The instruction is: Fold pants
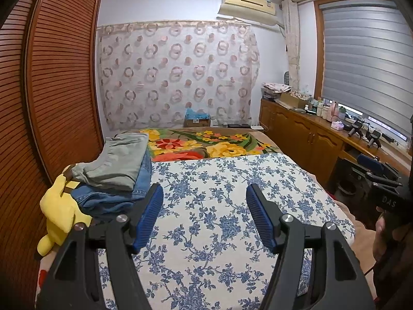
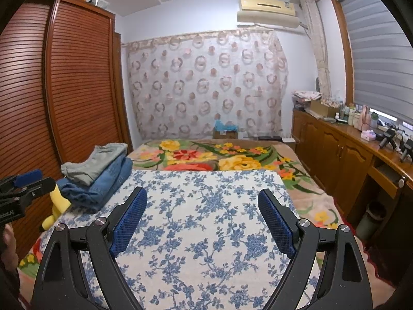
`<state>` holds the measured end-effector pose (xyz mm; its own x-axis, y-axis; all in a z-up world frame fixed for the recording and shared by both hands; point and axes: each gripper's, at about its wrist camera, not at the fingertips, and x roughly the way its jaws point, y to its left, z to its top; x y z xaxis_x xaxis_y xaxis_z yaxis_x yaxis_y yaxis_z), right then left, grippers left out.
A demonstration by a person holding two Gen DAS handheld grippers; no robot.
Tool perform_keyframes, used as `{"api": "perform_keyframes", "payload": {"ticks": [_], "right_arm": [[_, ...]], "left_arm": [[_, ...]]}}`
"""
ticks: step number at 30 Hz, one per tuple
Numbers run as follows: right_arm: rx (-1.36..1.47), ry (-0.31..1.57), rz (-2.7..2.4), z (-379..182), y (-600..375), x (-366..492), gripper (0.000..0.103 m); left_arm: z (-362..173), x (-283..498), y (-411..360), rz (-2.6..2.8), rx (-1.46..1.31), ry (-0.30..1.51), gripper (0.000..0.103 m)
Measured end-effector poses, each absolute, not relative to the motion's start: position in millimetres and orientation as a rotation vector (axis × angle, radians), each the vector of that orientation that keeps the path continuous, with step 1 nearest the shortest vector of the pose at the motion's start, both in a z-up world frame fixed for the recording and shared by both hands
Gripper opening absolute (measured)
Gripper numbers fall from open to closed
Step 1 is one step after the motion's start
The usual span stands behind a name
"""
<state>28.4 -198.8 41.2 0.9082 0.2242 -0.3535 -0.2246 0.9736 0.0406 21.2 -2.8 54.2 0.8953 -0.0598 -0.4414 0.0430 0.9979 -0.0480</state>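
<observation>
Left wrist view: folded pants (image 1: 116,170) are stacked at the bed's left edge, beside a yellow plush (image 1: 58,211). Left tongs (image 1: 204,215) and right tongs (image 2: 202,219) are held wide, empty. Soft, limp cloth is judged best gripped at hems.

— How do the two grippers stand?
— The left gripper (image 1: 204,201) is angled slightly downward, jaws wide apart, nothing between them.
— And the other?
— The right gripper (image 2: 202,205) likewise, spread wide and empty.
</observation>
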Motion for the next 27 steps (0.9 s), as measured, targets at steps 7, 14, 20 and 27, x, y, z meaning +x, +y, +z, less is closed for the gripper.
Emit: {"api": "perform_keyframes", "payload": {"ticks": [7, 14, 20, 27], "right_arm": [[-0.002, 0.365, 0.235, 40.4, -197.8, 26.8, 0.090], [-0.003, 0.366, 0.236, 39.7, -196.0, 25.8, 0.090], [-0.003, 0.366, 0.238, 38.9, -195.6, 25.1, 0.090], [-0.003, 0.366, 0.236, 39.2, -195.4, 24.5, 0.090]], "left_arm": [[54.1, 21.4, -2.5, -0.053, -0.037, 0.460, 0.067], [53.3, 21.6, -1.6, -0.052, -0.038, 0.460, 0.067], [53.5, 21.7, -1.6, -0.051, -0.036, 0.459, 0.067], [53.6, 21.9, -2.0, -0.052, -0.038, 0.461, 0.067]]}}
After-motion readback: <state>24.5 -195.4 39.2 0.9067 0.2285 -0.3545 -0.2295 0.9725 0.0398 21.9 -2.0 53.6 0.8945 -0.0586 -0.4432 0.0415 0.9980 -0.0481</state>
